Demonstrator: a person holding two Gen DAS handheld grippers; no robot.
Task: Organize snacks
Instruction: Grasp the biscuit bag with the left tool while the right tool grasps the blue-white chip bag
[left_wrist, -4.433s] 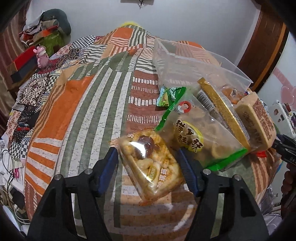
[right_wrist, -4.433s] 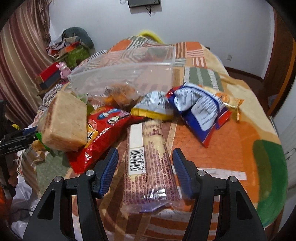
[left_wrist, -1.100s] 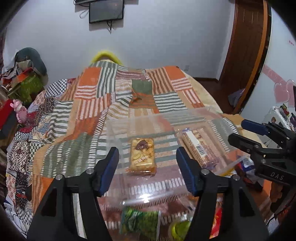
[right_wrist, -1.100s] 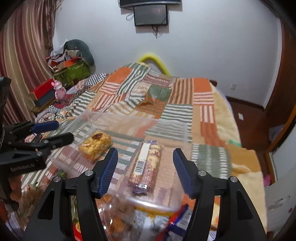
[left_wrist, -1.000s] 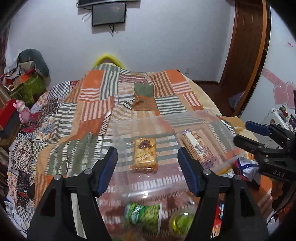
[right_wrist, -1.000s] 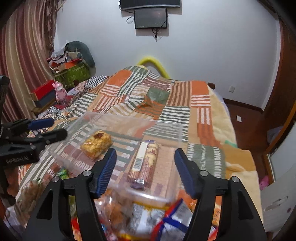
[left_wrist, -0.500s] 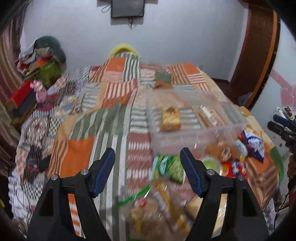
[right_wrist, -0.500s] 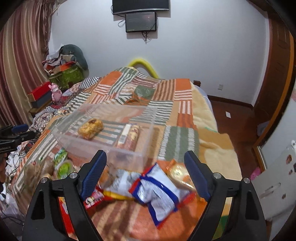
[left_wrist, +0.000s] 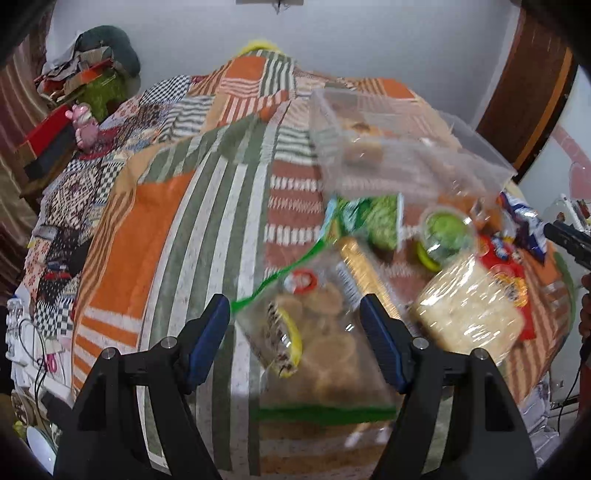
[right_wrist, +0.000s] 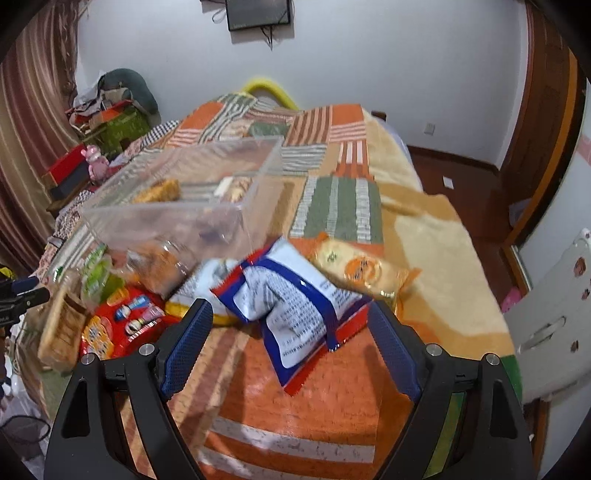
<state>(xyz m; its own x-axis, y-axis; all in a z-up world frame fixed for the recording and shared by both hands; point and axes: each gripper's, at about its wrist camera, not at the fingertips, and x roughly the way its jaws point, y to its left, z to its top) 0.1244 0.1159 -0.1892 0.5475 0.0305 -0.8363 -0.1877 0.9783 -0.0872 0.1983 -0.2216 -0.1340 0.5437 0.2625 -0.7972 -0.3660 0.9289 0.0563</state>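
My left claw (left_wrist: 295, 330) is spread wide, empty, above the clear green-edged bag of round biscuits (left_wrist: 314, 339) on the striped patchwork bed (left_wrist: 177, 229). My right claw (right_wrist: 290, 338) is spread wide, empty, over the blue-and-white foil snack packet (right_wrist: 291, 299). The clear plastic tub (right_wrist: 192, 199) beyond holds two wrapped snacks.

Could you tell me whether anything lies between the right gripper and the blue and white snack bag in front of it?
Nothing visible does: the right gripper is open, and the blue and white snack bag lies on the bedspread directly ahead of its fingers.
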